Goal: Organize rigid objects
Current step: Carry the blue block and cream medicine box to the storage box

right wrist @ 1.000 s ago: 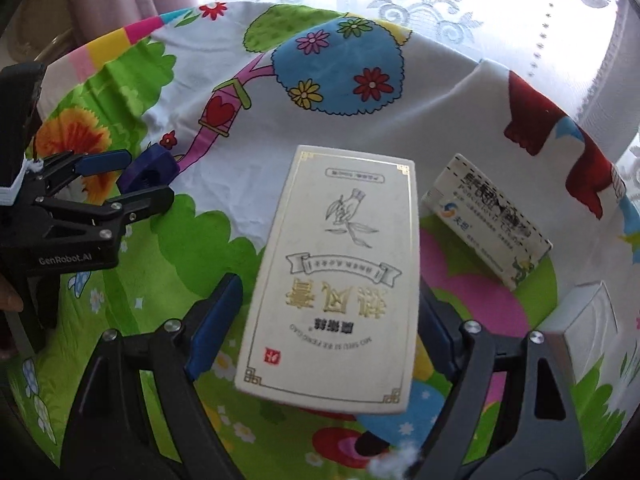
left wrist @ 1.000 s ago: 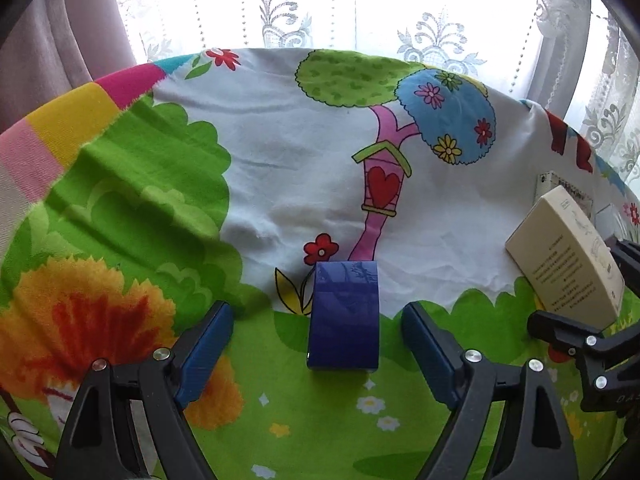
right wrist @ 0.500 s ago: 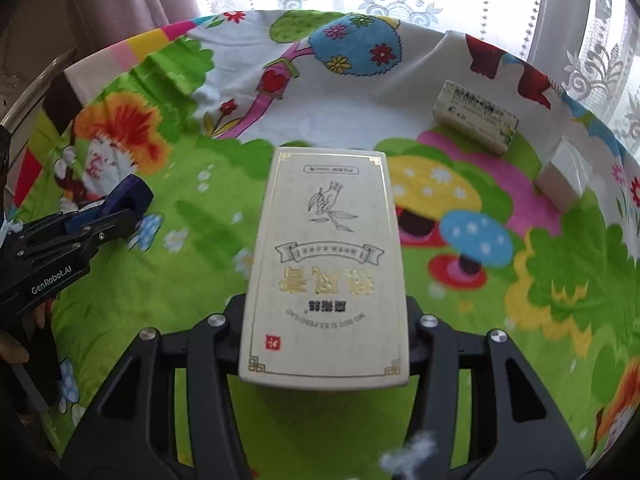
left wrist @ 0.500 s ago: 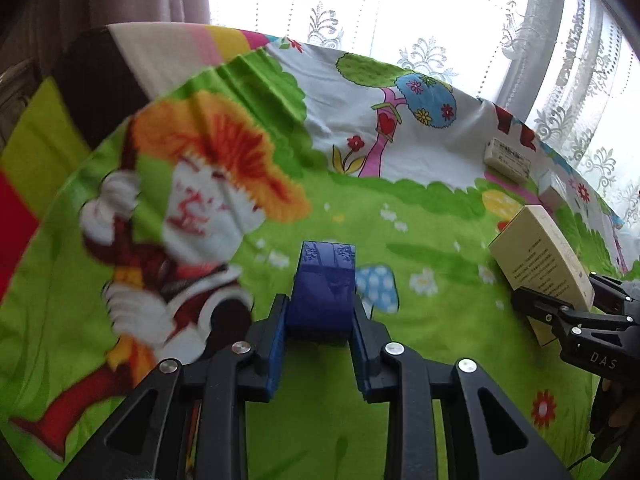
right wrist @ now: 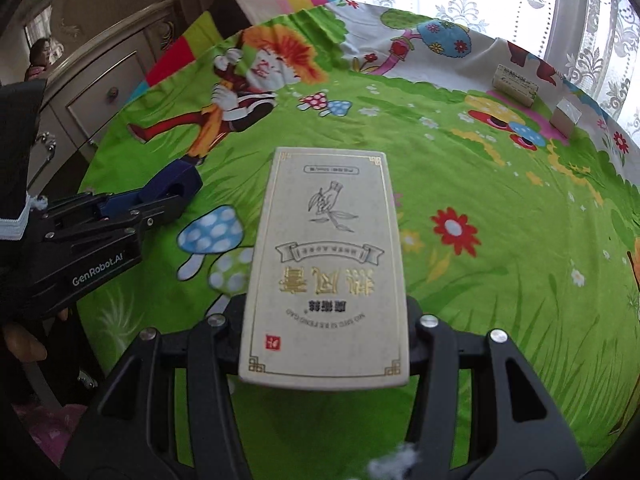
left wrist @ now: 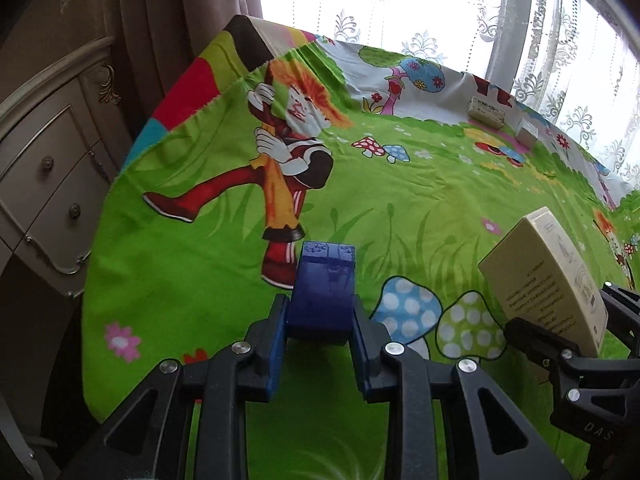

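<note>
Left tongs (left wrist: 320,332) clench a blue tape roll (left wrist: 322,292); right tongs (right wrist: 326,344) grip a cream box (right wrist: 326,276) by its end, so it could pivot and slip.

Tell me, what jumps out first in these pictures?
The loud cartoon cloth covering the table, with its orange-haired figure and spotted mushrooms. Above it, the right tongs grip a cream box with gold lettering, and the left tongs clamp a blue block.
</note>
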Demonstrator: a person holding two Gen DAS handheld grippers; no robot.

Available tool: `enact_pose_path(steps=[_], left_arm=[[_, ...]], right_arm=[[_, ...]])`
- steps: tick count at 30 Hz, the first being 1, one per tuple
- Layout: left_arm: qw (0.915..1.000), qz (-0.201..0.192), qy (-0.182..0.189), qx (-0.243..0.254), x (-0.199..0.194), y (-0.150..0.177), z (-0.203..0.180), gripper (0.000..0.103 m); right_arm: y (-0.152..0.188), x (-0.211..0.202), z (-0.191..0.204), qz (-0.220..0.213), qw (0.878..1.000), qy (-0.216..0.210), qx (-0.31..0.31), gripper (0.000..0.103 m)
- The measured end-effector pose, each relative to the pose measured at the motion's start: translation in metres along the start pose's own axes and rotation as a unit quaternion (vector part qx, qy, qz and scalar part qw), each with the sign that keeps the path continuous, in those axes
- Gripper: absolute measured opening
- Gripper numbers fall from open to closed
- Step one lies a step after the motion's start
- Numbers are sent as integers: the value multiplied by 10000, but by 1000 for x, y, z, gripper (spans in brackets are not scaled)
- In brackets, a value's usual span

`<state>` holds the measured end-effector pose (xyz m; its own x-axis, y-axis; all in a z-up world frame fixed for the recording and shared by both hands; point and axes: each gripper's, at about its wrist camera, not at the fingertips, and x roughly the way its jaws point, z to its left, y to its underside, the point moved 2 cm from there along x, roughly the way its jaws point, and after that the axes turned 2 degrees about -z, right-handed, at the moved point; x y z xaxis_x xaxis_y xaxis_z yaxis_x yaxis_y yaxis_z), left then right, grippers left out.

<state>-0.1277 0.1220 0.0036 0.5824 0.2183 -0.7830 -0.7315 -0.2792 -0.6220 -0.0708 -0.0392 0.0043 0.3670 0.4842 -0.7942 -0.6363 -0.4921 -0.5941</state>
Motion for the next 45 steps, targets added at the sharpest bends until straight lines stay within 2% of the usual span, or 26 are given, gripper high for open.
enact_pose_path(steps=[4,8,15,24,36,40,45], left_arm=[[9994,-317,-143,-52,-32,0,13,30],[9962,-810,-293,-122,-70,-10,21,30],[9841,-1680,-539,-204,-135,-27,32,30],[9692,-2360,-686,-153,-199,-27,34,30],[9469,-3148,-524,397,-261,-26,-15,30],[9424,-3246,-374,720,-269,-25,-42,30],[9409,-3196,-51,1122,-268,-22,-78,30]], right_arm=[[3,-20,17,-192,9998,-8,-112,55],[-6,-49,32,-550,9982,12,-221,55],[-24,-110,55,-1360,9898,-67,-420,56],[-23,-169,78,-2068,9761,-144,-646,56],[6,-230,65,-2718,9611,172,-455,56],[18,-249,52,-2813,9584,395,-286,56],[37,-273,33,-2880,9544,788,-47,56]])
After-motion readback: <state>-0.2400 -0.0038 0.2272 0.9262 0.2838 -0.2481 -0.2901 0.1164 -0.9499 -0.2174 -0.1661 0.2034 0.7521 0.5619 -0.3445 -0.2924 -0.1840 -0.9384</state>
